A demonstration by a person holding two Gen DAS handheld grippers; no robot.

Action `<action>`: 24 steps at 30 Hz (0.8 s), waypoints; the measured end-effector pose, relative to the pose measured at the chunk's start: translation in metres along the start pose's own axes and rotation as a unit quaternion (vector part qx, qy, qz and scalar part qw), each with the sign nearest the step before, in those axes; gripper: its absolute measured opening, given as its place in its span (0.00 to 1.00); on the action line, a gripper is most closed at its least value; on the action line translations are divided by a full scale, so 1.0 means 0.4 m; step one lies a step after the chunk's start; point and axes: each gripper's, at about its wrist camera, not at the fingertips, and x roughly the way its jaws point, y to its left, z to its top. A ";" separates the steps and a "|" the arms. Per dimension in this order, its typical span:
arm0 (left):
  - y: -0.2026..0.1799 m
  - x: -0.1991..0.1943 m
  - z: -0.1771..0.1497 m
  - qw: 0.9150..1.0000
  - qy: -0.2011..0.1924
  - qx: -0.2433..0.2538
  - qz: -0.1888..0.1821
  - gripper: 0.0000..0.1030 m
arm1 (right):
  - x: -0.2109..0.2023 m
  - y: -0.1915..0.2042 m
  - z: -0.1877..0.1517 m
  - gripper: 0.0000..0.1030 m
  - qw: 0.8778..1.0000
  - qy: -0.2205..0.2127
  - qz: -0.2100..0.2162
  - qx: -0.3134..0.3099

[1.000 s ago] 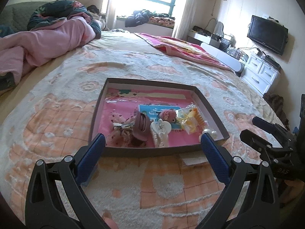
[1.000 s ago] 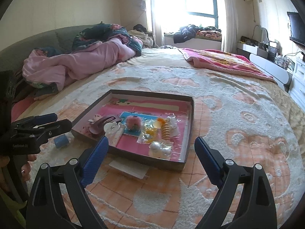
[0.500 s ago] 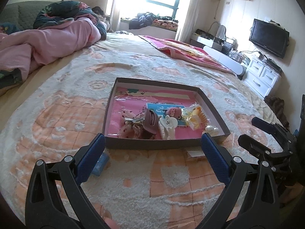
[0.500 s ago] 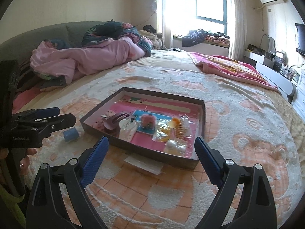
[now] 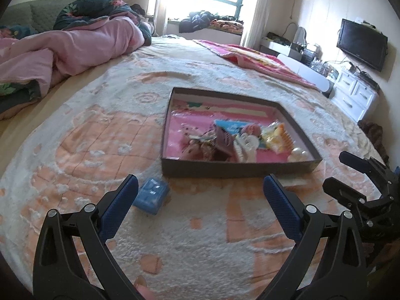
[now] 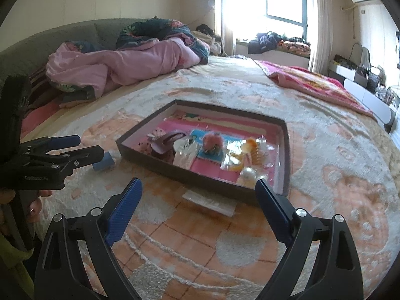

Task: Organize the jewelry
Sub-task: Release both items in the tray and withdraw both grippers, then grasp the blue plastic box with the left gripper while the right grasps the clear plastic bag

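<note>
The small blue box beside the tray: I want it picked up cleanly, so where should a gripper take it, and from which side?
Grip the blue box across its two long side walls, coming from above with the left gripper, probably. It lies flat and alone on the blanket, apart from the tray.

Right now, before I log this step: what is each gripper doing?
Left gripper: open, holding nothing, above the blanket.
Right gripper: open, holding nothing, short of the tray.

Pink quilt point(image 5: 75, 47) heaped at bed's far left. Red blanket point(image 6: 315, 85) lies toward window side. Wall TV point(image 5: 361, 43) above white drawers point(image 5: 355, 97).
</note>
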 end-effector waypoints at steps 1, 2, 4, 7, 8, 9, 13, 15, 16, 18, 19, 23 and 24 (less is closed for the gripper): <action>0.007 0.004 -0.004 1.000 0.002 0.000 0.002 0.89 | 0.009 -0.003 -0.005 0.86 1.000 0.004 0.001 0.004; 0.015 0.012 -0.011 1.000 0.006 -0.001 0.007 0.89 | 0.020 -0.006 -0.012 0.86 1.000 0.010 0.000 0.011; 0.030 0.027 -0.018 1.000 0.012 -0.004 0.014 0.89 | 0.039 -0.010 -0.025 0.86 1.000 0.020 -0.001 0.021; 0.053 0.047 -0.032 0.999 0.022 -0.009 0.023 0.89 | 0.075 -0.021 -0.043 0.86 0.998 0.040 -0.001 0.038; 0.061 0.054 -0.035 0.999 0.025 -0.012 0.024 0.89 | 0.088 -0.025 -0.047 0.86 0.998 0.046 0.000 0.044; 0.072 0.061 -0.041 0.999 0.029 -0.015 0.025 0.89 | 0.103 -0.029 -0.052 0.86 0.997 0.053 -0.001 0.051; 0.103 0.082 -0.057 0.998 0.040 -0.023 0.034 0.89 | 0.150 -0.041 -0.062 0.86 0.994 0.072 0.000 0.081; 0.119 0.096 -0.062 0.998 0.045 -0.029 0.037 0.89 | 0.173 -0.040 -0.062 0.87 0.993 0.079 0.002 0.089; 0.121 0.100 -0.064 0.998 0.046 -0.030 0.038 0.89 | 0.186 -0.040 -0.063 0.88 0.992 0.084 -0.001 0.094; 0.131 0.110 -0.065 0.998 0.048 -0.035 0.037 0.89 | 0.203 -0.040 -0.067 0.88 0.990 0.091 -0.002 0.107; 0.136 0.116 -0.064 0.997 0.049 -0.039 0.036 0.89 | 0.209 -0.040 -0.068 0.88 0.989 0.094 -0.004 0.112; 0.148 0.126 -0.059 0.997 0.051 -0.053 0.030 0.89 | 0.226 -0.035 -0.067 0.89 0.988 0.098 -0.017 0.122; 0.147 0.128 -0.057 0.997 0.051 -0.055 0.029 0.85 | 0.227 -0.037 -0.065 0.89 0.987 0.097 -0.018 0.127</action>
